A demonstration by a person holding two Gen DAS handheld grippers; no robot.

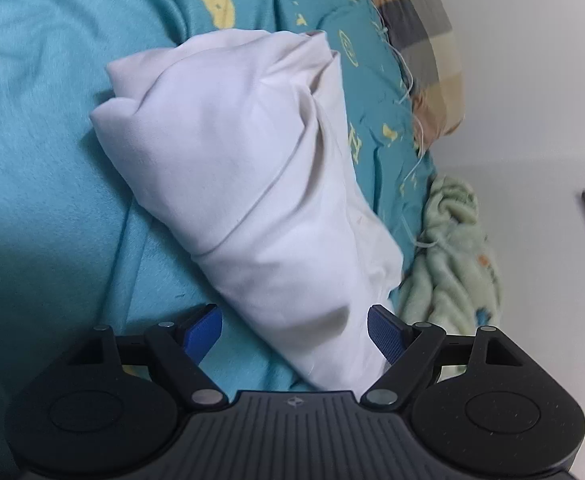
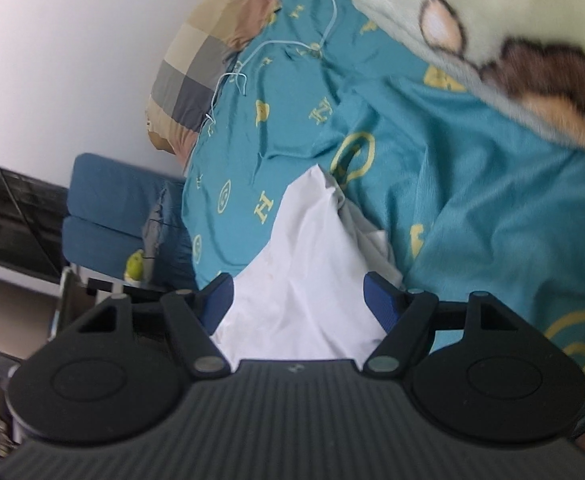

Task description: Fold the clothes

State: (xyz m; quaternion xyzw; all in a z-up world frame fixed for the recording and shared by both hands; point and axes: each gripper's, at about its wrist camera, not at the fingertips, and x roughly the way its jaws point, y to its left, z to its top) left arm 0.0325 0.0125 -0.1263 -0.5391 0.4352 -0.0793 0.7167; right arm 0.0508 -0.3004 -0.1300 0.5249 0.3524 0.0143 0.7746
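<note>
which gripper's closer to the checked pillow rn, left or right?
Hard to call. From the left gripper the checked pillow lies far off beyond the white garment; from the right gripper it is similarly distant.

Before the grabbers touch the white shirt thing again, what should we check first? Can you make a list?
1. White garment lies on the teal bedsheet: ok.
2. Garment neatly folded: not ok, bunched and creased.
3. Left gripper open around the cloth, pads not pressing: ok.
4. Right gripper open, cloth between its fingers: ok.
5. Green fleece blanket clear of the garment: cannot tell; they look very close.
6. Checked pillow out of the way: ok.
</note>
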